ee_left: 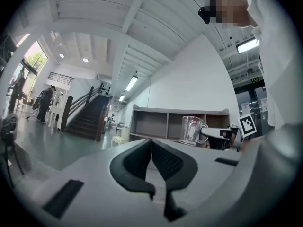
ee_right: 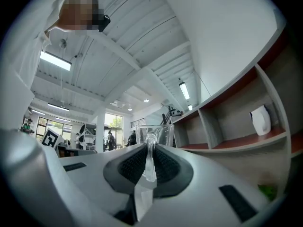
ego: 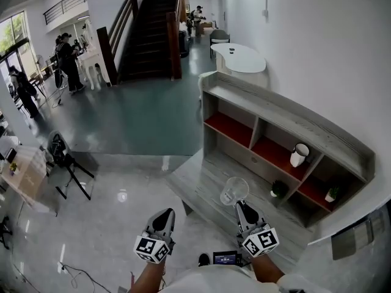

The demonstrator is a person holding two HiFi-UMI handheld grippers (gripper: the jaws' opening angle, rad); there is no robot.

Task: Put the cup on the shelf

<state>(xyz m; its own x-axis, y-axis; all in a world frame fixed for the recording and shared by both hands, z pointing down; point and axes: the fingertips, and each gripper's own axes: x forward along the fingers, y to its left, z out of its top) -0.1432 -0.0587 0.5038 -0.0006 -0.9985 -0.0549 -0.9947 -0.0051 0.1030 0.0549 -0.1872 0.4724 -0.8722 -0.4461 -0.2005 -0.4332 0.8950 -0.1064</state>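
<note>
A clear glass cup (ego: 234,190) with a handle is held up in front of the grey wooden shelf (ego: 287,112). My right gripper (ego: 242,207) is shut on its handle; in the right gripper view the handle (ee_right: 150,156) sits pinched between the pads below the cup body (ee_right: 154,134). The left gripper view shows the same cup (ee_left: 191,130) off to the right, before the shelf (ee_left: 165,124). My left gripper (ego: 165,215) hangs lower left, jaws shut with nothing between them (ee_left: 151,161).
The shelf's compartments hold a white mug (ego: 299,154) and two small green plants (ego: 278,189) (ego: 332,193). A low grey step (ego: 204,188) runs before the shelf. A staircase (ego: 149,29) and people (ego: 67,63) stand far back; a camera tripod (ego: 67,160) is left.
</note>
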